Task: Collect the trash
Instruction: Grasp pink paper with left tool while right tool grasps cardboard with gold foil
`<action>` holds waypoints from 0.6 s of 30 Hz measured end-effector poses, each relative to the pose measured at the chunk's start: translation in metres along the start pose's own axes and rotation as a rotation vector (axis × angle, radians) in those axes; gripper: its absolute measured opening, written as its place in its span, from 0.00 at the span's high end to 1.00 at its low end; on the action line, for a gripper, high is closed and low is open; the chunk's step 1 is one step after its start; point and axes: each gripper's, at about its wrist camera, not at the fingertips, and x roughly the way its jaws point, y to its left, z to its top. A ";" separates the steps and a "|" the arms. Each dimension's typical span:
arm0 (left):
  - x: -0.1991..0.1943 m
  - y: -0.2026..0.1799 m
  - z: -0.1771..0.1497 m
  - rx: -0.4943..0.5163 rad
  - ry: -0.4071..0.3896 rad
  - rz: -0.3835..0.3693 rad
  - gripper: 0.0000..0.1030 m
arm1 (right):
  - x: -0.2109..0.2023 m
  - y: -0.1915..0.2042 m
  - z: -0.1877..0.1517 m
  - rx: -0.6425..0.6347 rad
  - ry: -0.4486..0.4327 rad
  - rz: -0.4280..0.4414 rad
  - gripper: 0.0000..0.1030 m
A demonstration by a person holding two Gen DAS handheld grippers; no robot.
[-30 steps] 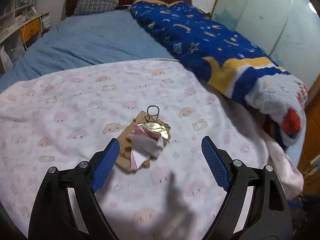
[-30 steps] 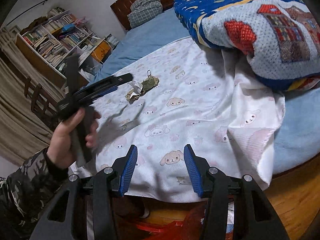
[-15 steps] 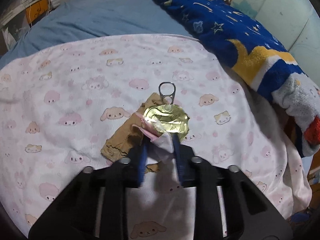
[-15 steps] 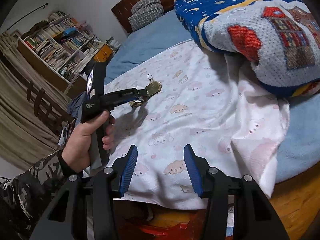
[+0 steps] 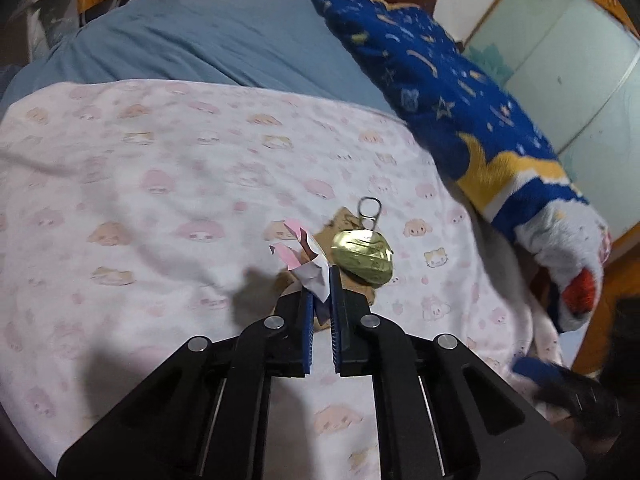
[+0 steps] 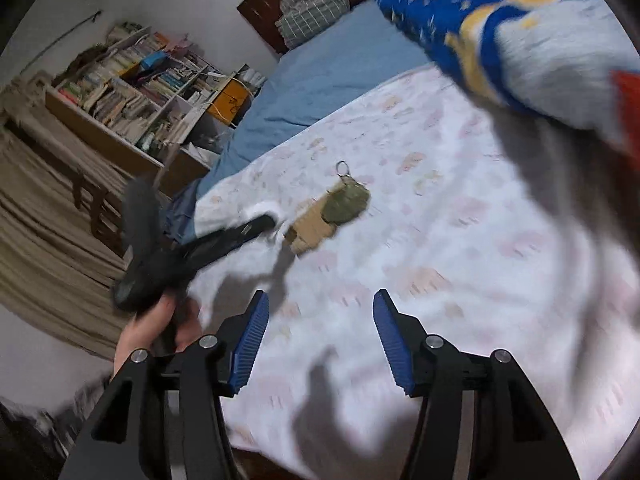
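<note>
Left wrist view: left tool level, pinching crumpled paper above blanket.

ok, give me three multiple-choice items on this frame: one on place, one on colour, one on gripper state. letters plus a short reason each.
1. Where does the gold can lid lie?
A. on the blue star-print blanket
B. on the brown cardboard scrap on the pink animal-print sheet
C. on the bookshelf

2. What colour are the pads of the right hand-held gripper?
A. red
B. green
C. blue

3. What state is the left hand-held gripper in?
A. shut on the crumpled pink-and-white paper
B. wide open over the lid
C. shut on the pull ring

Answers: 1 B, the lid overlaps the cardboard on the sheet in both views. 2 C, both pads show blue in the right wrist view. 3 A, the paper sticks out from between the nearly closed pads, while the lid and its pull ring lie free beside them.
</note>
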 end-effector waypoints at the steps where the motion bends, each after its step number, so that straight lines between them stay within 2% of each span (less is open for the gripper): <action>1: -0.005 0.005 0.000 -0.010 -0.002 -0.005 0.93 | 0.016 -0.005 0.013 0.039 0.017 0.035 0.46; 5: -0.032 0.033 -0.004 -0.054 -0.025 -0.008 0.93 | 0.064 -0.025 0.046 0.188 0.059 0.122 0.46; 13: -0.058 0.072 -0.012 -0.123 -0.066 -0.024 0.93 | 0.137 -0.051 0.070 0.374 0.130 0.110 0.47; 18: -0.059 0.078 -0.014 -0.139 -0.070 -0.048 0.93 | 0.165 -0.059 0.075 0.436 0.106 0.150 0.48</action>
